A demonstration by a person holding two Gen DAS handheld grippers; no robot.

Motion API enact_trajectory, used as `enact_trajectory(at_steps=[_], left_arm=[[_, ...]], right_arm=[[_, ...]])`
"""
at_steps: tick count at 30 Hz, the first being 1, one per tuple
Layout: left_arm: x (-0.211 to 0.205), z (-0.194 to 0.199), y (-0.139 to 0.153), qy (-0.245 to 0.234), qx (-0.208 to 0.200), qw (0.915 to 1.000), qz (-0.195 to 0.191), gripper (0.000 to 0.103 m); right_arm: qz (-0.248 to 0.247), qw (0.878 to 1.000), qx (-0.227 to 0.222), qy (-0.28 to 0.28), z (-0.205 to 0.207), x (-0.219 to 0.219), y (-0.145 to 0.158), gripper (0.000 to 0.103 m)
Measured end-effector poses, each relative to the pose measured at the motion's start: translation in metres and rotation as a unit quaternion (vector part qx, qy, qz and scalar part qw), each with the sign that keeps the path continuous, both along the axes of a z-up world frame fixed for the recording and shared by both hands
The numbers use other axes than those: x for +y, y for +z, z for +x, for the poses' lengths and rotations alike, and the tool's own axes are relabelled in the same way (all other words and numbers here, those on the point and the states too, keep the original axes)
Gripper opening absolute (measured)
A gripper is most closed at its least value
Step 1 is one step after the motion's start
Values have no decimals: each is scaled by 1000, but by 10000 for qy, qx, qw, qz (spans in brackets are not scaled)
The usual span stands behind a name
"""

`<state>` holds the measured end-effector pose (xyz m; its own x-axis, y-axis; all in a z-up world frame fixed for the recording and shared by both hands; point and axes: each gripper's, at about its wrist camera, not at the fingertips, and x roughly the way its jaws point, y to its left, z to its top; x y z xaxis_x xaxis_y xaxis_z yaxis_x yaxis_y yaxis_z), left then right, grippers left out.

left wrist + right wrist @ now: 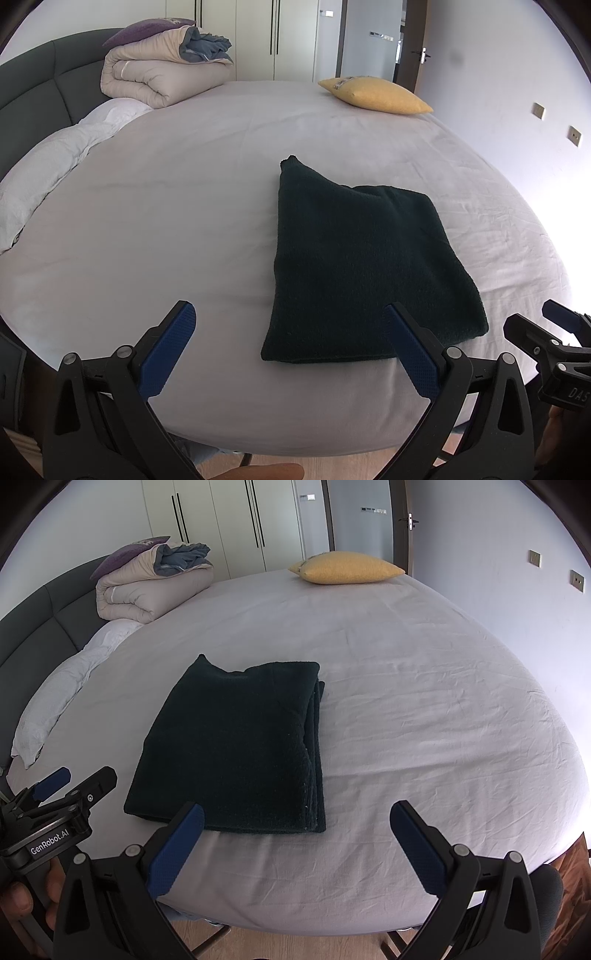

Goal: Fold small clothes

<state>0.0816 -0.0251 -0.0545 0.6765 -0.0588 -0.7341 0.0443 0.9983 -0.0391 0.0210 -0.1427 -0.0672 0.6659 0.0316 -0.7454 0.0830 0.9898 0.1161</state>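
A dark green knitted garment (365,269) lies folded into a flat rectangle on the bed's pale sheet (166,221). It also shows in the right wrist view (236,746), with stacked layers along its right edge. My left gripper (290,314) is open and empty, held over the near edge of the bed, its right finger by the garment's near corner. My right gripper (297,814) is open and empty, just in front of the garment's near edge. Each gripper shows at the edge of the other's view, the right one (554,332) and the left one (70,786).
A yellow cushion (376,94) lies at the far side of the bed. A rolled beige duvet (155,75) with a purple pillow sits at the far left by the dark headboard (29,96). A white pillow (55,173) lies along the left. Wooden floor (295,945) is below the bed's near edge.
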Motion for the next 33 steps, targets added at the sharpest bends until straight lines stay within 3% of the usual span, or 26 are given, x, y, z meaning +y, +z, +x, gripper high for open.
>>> enact_trajectory(at_steps=[33], left_arm=[[-4,0,-2,-10,37,10000,-15,103]], right_arm=[[48,10000,43,26,-1,0,-4,103]])
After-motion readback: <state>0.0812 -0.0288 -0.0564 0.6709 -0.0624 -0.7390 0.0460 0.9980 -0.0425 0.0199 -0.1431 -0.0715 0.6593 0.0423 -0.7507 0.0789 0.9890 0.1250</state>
